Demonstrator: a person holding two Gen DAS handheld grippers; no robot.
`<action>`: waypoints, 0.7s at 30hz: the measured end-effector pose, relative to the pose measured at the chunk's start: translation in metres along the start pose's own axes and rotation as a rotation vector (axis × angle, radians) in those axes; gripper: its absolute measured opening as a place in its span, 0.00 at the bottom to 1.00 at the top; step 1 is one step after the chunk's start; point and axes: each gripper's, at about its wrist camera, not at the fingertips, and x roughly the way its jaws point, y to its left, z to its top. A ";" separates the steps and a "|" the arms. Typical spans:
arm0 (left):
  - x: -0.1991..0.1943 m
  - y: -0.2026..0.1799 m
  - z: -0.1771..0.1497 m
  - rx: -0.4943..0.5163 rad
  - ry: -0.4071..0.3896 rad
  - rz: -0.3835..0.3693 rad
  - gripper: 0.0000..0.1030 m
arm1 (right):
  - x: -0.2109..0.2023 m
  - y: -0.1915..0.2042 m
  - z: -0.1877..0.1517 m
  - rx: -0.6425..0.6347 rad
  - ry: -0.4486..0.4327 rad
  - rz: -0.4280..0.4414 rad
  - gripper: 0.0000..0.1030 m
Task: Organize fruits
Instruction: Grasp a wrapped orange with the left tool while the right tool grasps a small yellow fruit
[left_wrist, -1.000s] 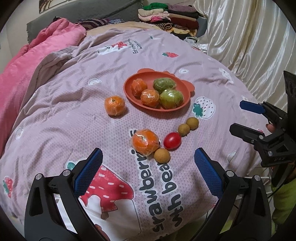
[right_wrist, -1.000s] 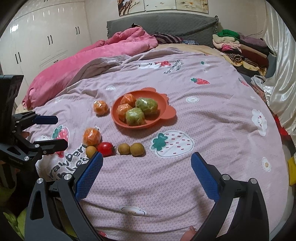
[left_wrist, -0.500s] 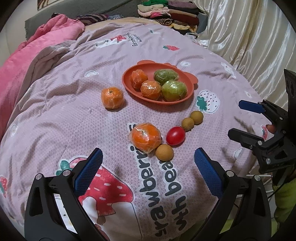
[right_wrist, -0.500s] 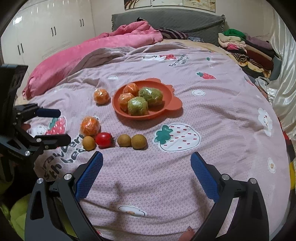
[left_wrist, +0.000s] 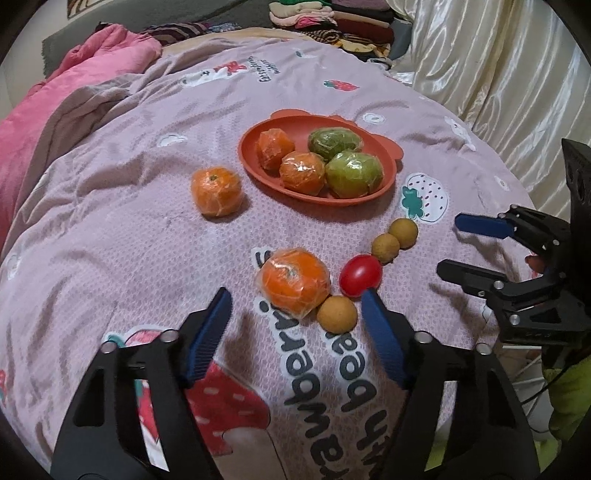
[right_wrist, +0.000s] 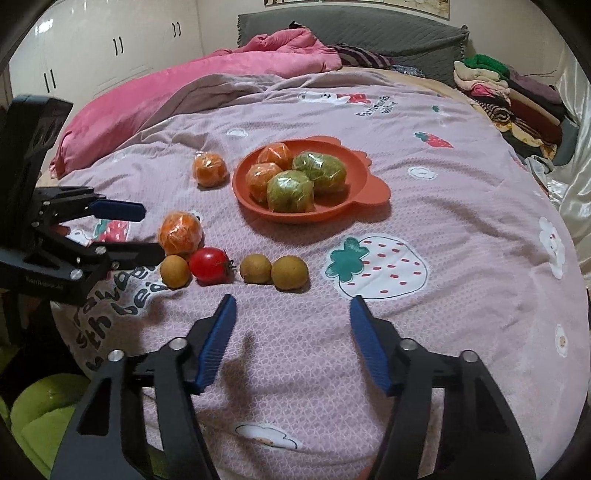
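Observation:
An orange plate (left_wrist: 384, 184) (right_wrist: 365, 192) on the bed holds two wrapped oranges and two wrapped green fruits. A loose orange (left_wrist: 217, 191) (right_wrist: 209, 170) lies left of it. A wrapped orange (left_wrist: 294, 283) (right_wrist: 181, 233), a red tomato (left_wrist: 360, 275) (right_wrist: 209, 265) and three small brown fruits (left_wrist: 337, 314) (right_wrist: 289, 273) lie in a row in front. My left gripper (left_wrist: 295, 299) (right_wrist: 147, 232) is open, just short of the wrapped orange. My right gripper (right_wrist: 291, 306) (left_wrist: 448, 245) is open and empty, near the two brown fruits.
The bedspread (right_wrist: 443, 206) is pale purple with strawberry prints. A pink duvet (right_wrist: 192, 85) is bunched at the far left. Folded clothes (right_wrist: 502, 88) are stacked at the far right, beside a cream curtain (left_wrist: 498, 74). The bed's edge lies below both grippers.
Both grippers have moved forward and lower toward the row of fruit. The left one now nearly reaches the wrapped orange. No fruit has moved.

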 end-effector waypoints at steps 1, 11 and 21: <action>0.002 0.001 0.001 -0.003 0.004 -0.005 0.57 | 0.002 0.000 0.001 0.000 0.004 0.002 0.55; 0.018 0.006 0.004 -0.017 0.037 -0.041 0.53 | 0.017 -0.003 0.010 -0.035 0.018 0.007 0.44; 0.021 0.009 0.006 -0.018 0.043 -0.022 0.44 | 0.034 -0.006 0.011 -0.042 0.034 0.038 0.30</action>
